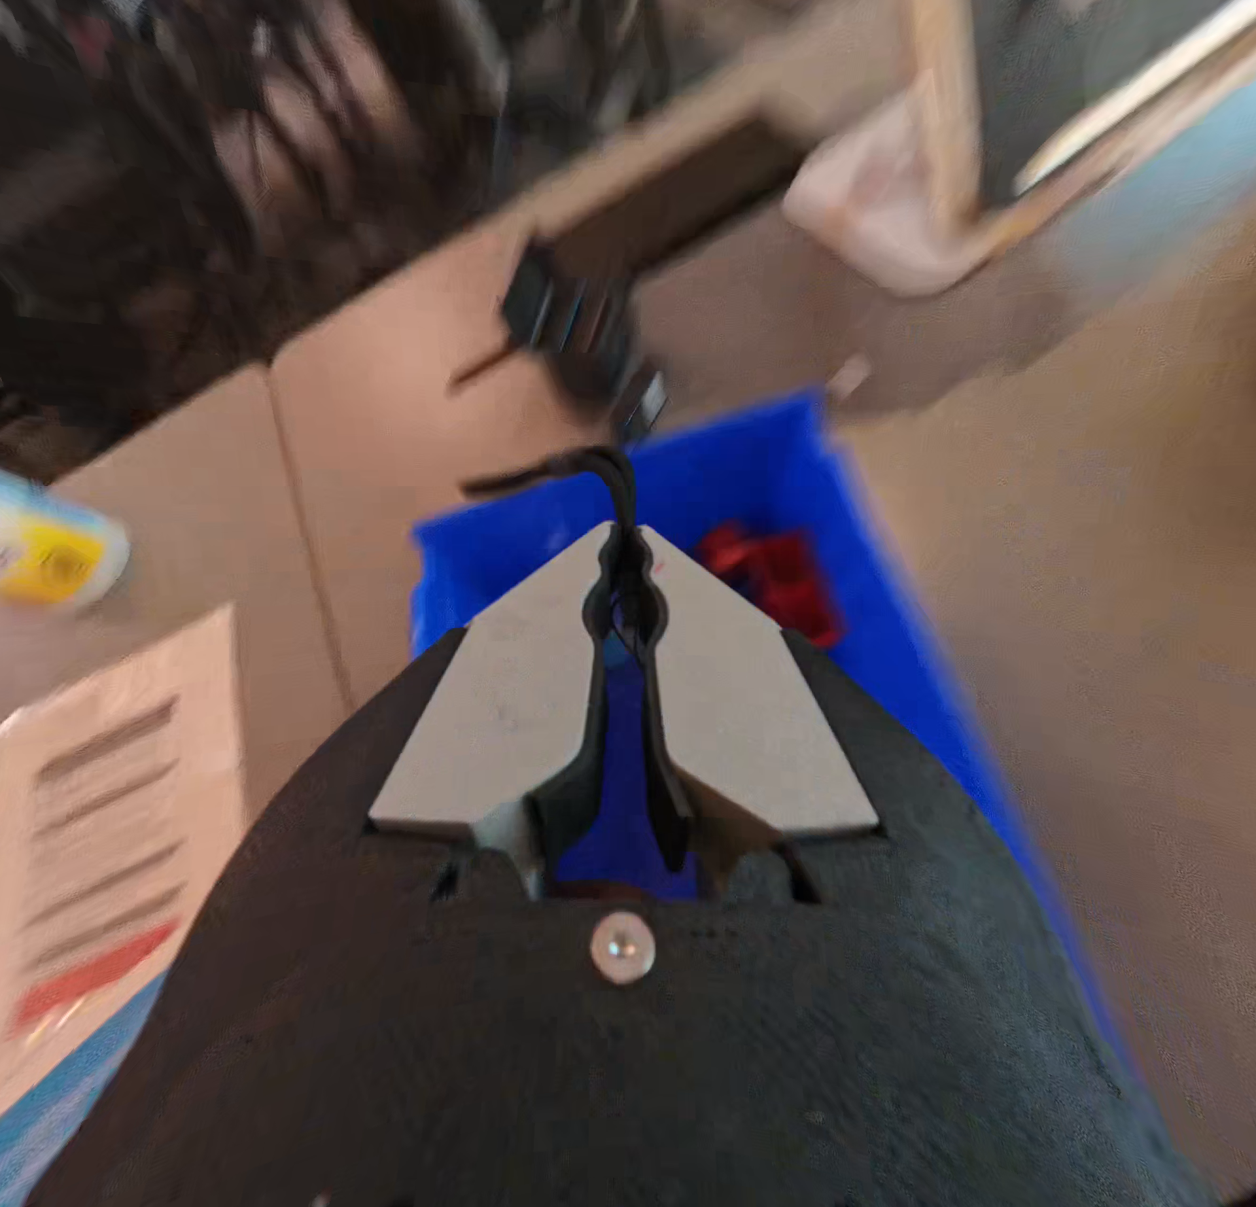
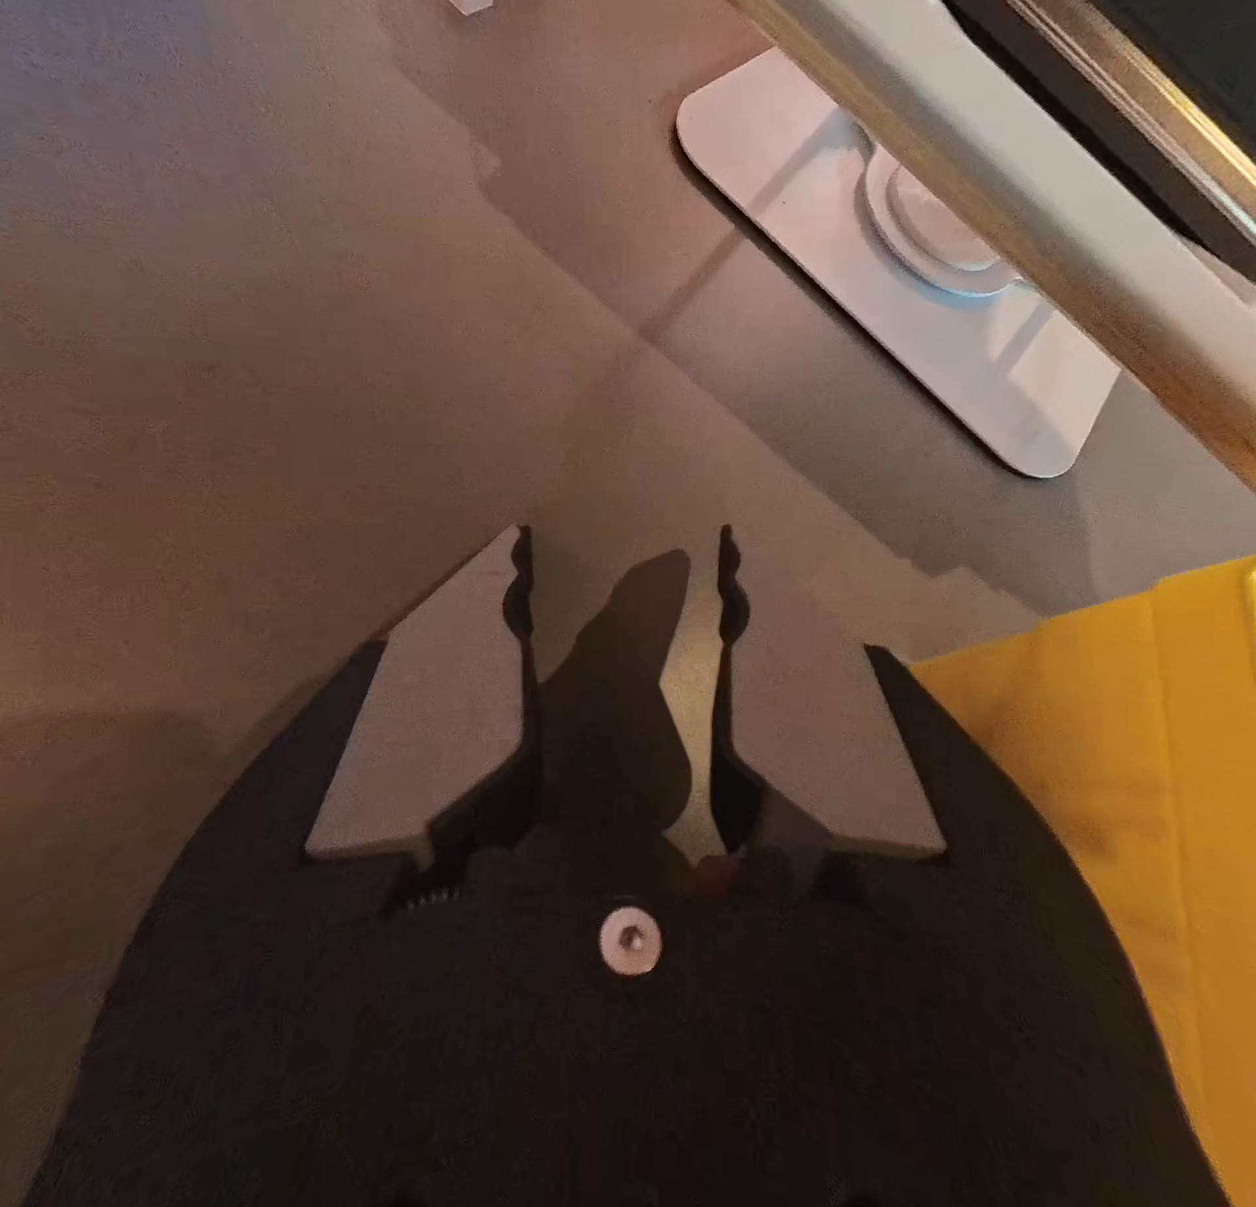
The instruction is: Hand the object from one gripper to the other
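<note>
The left gripper (image 1: pixel 626 549) is clamped on a thin black cord bundle (image 1: pixel 622 488), which curls up just past its fingertips toward a blurred black device (image 1: pixel 578 331). Below and ahead of it sits a blue plastic bin (image 1: pixel 781 467) holding a red crumpled item (image 1: pixel 775 576). The right gripper (image 2: pixel 625 542) stands spread and empty above a grey tabletop (image 2: pixel 272 291), with a white flat stand base (image 2: pixel 883 270) ahead to its right and a yellow sheet (image 2: pixel 1087 766) just beside its right finger.

The left wrist view is smeared by motion blur: the blue bin (image 1: pixel 883 562) and cardboard box (image 1: pixel 380 386) are streaked, the dark background is perhaps unreadable. The right wrist view is sharper, warmly lit; a hard shadow is cast between the fingers (image 2: pixel 448 685), and edges are bowed by wide-angle distortion.
</note>
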Action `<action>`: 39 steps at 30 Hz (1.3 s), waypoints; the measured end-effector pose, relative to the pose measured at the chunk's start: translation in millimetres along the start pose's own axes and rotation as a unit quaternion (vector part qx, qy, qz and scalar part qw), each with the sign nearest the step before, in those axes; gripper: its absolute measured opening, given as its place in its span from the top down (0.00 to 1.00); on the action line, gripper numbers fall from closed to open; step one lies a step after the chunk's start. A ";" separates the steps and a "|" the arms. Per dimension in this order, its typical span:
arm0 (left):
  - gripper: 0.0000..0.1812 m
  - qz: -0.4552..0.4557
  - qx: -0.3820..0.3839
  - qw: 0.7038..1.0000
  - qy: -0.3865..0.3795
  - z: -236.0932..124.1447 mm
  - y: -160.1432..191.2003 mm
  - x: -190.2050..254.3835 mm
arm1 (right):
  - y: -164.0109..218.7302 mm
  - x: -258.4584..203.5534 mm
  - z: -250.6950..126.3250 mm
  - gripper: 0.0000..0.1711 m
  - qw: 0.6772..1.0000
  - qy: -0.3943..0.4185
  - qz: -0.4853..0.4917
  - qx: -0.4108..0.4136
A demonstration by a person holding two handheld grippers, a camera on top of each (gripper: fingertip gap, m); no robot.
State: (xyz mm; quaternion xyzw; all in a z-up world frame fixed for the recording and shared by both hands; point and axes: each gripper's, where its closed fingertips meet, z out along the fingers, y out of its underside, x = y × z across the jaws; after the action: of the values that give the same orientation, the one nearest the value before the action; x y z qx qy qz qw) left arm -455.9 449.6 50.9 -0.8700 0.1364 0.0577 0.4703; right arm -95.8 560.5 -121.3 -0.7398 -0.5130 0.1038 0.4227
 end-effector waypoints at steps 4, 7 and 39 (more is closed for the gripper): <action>1.00 0.001 0.204 0.966 0.160 -54.1 -101.8 124.9 | -1.9 -0.6 -1.2 0.69 0.999 0.024 -0.029 0.005; 1.00 0.061 0.252 0.943 0.208 -39.6 -117.4 220.8 | -2.6 2.8 -2.6 0.64 0.999 0.027 -0.015 0.010; 1.00 0.051 0.267 0.942 0.195 128.5 -73.3 277.9 | -94.2 -25.7 24.8 0.74 0.965 -0.184 -0.009 0.187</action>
State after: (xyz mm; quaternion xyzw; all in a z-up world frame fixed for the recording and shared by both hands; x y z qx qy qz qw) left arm -165.2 544.1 -24.6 -0.6986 0.2802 -0.1274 0.6459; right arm -185.2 562.5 -74.9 -0.6110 -0.5600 0.3287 0.4528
